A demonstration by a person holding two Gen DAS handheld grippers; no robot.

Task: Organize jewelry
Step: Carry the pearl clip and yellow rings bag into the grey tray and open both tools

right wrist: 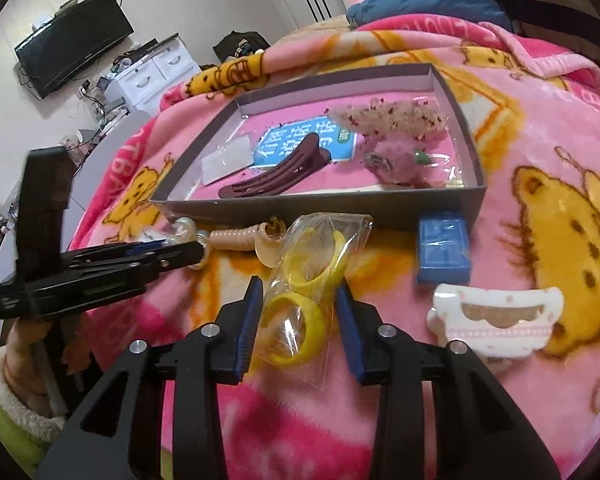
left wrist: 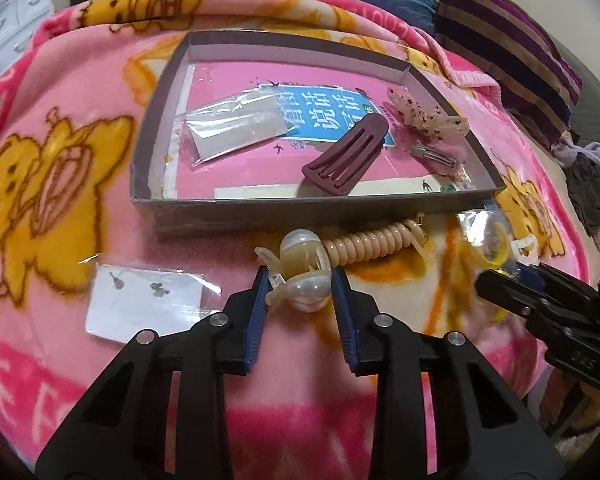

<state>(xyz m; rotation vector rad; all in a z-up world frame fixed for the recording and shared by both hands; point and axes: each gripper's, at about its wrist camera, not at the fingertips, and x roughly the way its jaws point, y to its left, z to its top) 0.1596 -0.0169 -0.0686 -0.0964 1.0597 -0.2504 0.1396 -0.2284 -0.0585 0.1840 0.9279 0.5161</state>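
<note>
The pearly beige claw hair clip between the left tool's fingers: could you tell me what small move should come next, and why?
Probably close the left tool on the pearly beige claw hair clip: its blue fingers flank the clip, which lies outside the grey cardboard tray.

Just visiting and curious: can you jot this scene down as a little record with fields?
surface: pink blanket
box: holds maroon clip, speckled clip, plastic packet
left gripper: fingers either side of pearly clip, contact unclear
right gripper: fingers either side of yellow rings bag, contact unclear
outside box: coil tie, earring card, blue box, white clip
</note>
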